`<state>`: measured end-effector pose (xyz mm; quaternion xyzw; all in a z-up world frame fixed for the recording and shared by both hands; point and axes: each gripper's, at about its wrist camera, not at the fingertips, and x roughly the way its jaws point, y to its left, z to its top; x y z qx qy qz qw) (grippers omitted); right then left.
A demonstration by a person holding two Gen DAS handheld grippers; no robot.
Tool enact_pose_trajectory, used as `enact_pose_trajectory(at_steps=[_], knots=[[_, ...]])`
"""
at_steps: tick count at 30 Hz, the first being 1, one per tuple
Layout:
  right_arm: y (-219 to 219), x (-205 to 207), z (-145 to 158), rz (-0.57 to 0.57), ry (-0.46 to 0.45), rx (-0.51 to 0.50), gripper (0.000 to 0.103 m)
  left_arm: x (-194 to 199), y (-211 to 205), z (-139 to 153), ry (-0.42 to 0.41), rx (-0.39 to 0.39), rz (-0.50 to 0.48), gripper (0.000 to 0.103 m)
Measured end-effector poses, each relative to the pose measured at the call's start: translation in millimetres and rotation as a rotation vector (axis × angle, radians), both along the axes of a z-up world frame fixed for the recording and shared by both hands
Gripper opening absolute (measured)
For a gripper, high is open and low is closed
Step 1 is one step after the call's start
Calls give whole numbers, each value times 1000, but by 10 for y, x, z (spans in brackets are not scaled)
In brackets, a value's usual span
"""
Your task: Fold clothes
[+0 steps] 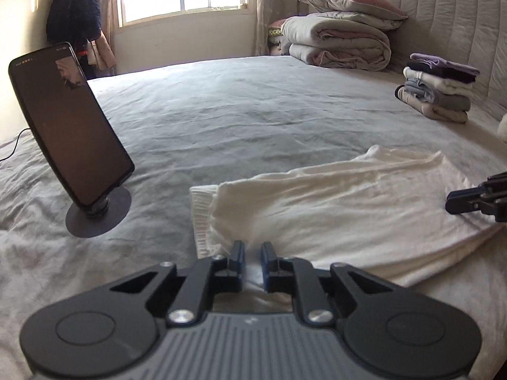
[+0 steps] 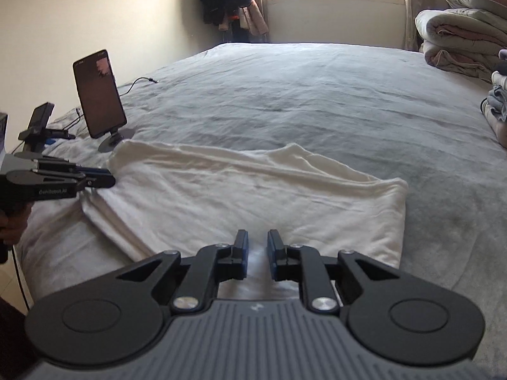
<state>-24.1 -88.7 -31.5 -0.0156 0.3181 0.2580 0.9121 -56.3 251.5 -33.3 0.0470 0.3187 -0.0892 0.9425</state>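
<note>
Two hand-held grippers over one white garment point(image 2: 253, 190), spread partly folded near the bed's point(image 2: 317, 95) front edge. Left hand-held gripper point(image 1: 252, 247) at the garment's left end, jaws narrowly apart, cloth bunched between the pads; pinched or not, cannot tell. Right hand-held gripper point(image 2: 257, 237) at the near hem, jaws a little apart, nothing clamped. Phone point(image 1: 66, 123) on a round stand just beyond the left end, cable point(image 2: 139, 82) trailing behind. Folded stack point(image 1: 440, 91) well apart by the headboard; rolled quilts point(image 1: 339, 41) and pillow point(image 1: 351, 1) farther back.
</note>
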Motion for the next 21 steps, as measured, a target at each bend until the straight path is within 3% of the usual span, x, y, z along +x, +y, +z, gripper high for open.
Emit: enact_pose_trajectory(at_steps=[4,7,13,21], knots=[[-159,-78,0,-22,-11,-30,25,-8,122,90,-2,11,98,16],[-325,-140,80,-50,-1,-20,26,2,125,137,-7,-10,112,19],[-690,-243,187,-125,57,67,29,-43,-222,269,-57,11,2,30],[-1088,-227,53,-217,262,300,29,-62,-793,293,-75,-1,-195,41]])
